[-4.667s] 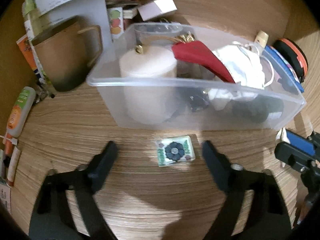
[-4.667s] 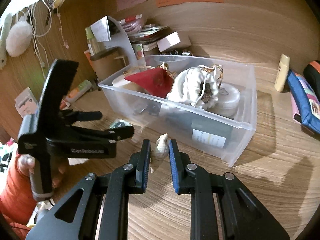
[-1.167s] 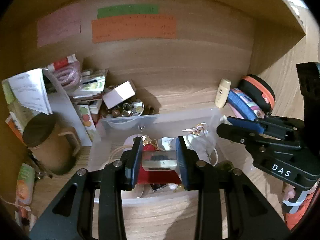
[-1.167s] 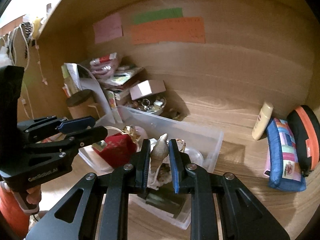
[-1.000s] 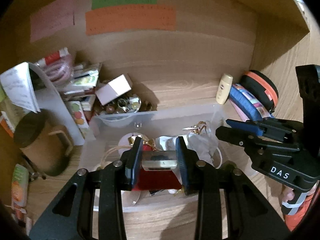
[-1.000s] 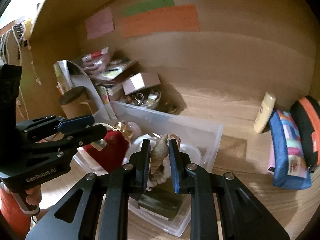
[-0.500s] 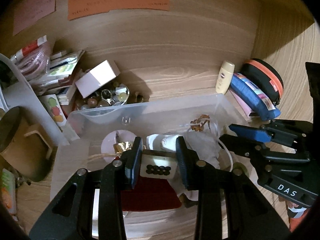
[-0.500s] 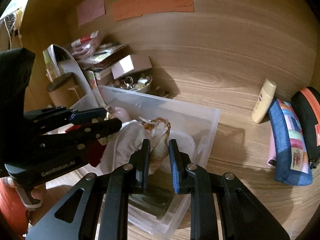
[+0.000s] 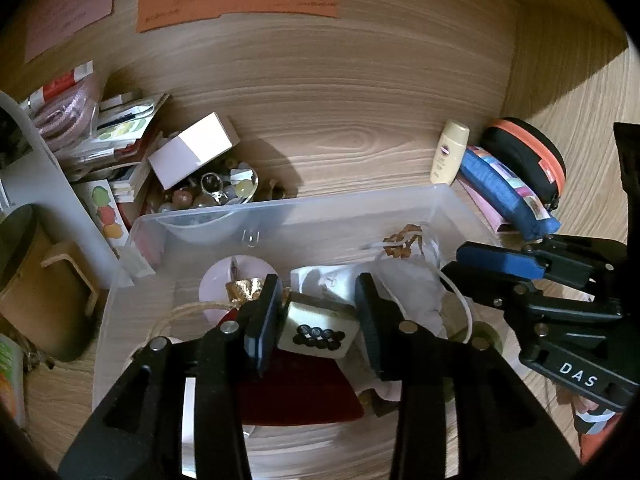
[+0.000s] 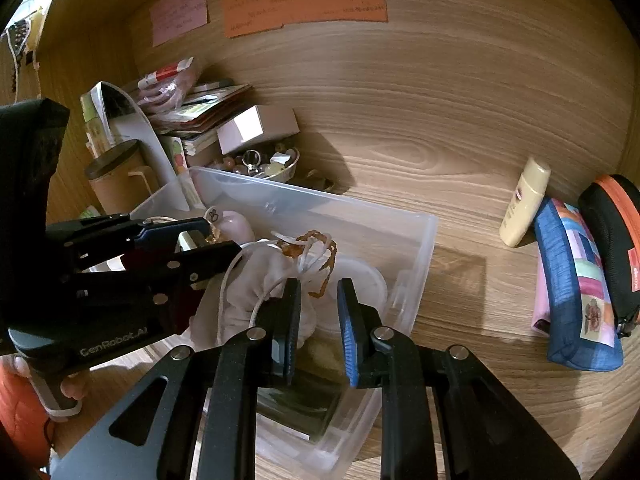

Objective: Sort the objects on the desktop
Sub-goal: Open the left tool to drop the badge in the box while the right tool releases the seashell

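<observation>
A clear plastic bin (image 9: 280, 220) stands on the wooden desk and holds a white drawstring pouch (image 9: 404, 276), a red cloth (image 9: 304, 392), a pale round candle (image 9: 236, 276) and more. My left gripper (image 9: 316, 320) hangs over the bin with a small square glazed tile (image 9: 316, 330) between its fingers; a narrow gap shows on the tile's right side. My right gripper (image 10: 318, 304) is slightly open and empty above the pouch (image 10: 256, 280) in the bin (image 10: 412, 240). The seashell it carried is not visible.
Behind the bin are a small dish of beads (image 9: 216, 196), a white box (image 9: 192, 154), stacked papers and a brown mug (image 9: 36, 280). A cream bottle (image 10: 524, 204), a blue patchwork pouch (image 10: 576, 280) and a black-orange case (image 10: 612, 240) lie right.
Both grippers came over the bin and tipped downward. The right gripper opened slightly and the seashell is gone from between its fingers. The left gripper's jaws spread slightly around the tile.
</observation>
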Available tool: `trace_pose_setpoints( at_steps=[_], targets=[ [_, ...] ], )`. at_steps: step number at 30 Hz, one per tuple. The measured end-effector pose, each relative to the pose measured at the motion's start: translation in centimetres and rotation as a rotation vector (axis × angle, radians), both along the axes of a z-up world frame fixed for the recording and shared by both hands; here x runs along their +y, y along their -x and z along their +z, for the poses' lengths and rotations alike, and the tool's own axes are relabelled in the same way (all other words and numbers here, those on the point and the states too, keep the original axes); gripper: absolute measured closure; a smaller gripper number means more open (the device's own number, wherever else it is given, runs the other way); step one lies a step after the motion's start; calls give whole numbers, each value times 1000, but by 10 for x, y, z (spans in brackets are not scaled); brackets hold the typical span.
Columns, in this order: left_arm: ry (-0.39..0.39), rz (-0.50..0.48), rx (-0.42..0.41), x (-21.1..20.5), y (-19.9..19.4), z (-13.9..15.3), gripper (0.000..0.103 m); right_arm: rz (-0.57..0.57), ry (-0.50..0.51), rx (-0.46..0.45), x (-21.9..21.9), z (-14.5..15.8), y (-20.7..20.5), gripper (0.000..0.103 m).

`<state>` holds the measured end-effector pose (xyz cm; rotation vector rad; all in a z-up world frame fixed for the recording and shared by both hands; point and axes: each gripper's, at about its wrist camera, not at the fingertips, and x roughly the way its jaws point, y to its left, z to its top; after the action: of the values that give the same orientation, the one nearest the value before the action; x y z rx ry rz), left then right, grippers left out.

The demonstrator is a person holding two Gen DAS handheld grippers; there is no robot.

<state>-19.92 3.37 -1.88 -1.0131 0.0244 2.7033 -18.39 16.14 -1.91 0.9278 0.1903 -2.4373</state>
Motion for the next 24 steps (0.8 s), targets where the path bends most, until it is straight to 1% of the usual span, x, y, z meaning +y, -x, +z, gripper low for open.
trace_pose_setpoints(
  at_steps=[2,4,5,6,9,11,13,16,19,22,24],
  targets=[
    [-10,0,1,-2,0,1,64,3,10,7,1,2,-1,86],
    [-16,5,3,-3,-1,1,60,2,17,14,2,4,-2,85],
    [-16,12,8,-5,-1,2,56,0,18,16,2,4,-2,83],
    [-17,17,12,-6,-1,3,51,-1,21,18,3,5,-2,81],
    [-28,28,26,-10,-3,7,43,-8,38,27,6,8,-2,72],
    [-32,41,36,-13,-5,10,39,-17,52,36,8,10,-2,66],
    [-29,55,46,-15,-6,14,38,-26,63,41,10,11,-2,62],
    [-15,74,60,-17,-11,20,32,-32,78,46,13,13,-1,59],
    [-5,81,66,-18,-19,25,30,-31,70,58,11,14,-2,56],
    [9,96,84,-21,-30,31,27,-35,69,54,11,16,-3,55],
    [20,108,102,-23,-37,36,16,-42,66,56,11,20,-6,55]
  ],
)
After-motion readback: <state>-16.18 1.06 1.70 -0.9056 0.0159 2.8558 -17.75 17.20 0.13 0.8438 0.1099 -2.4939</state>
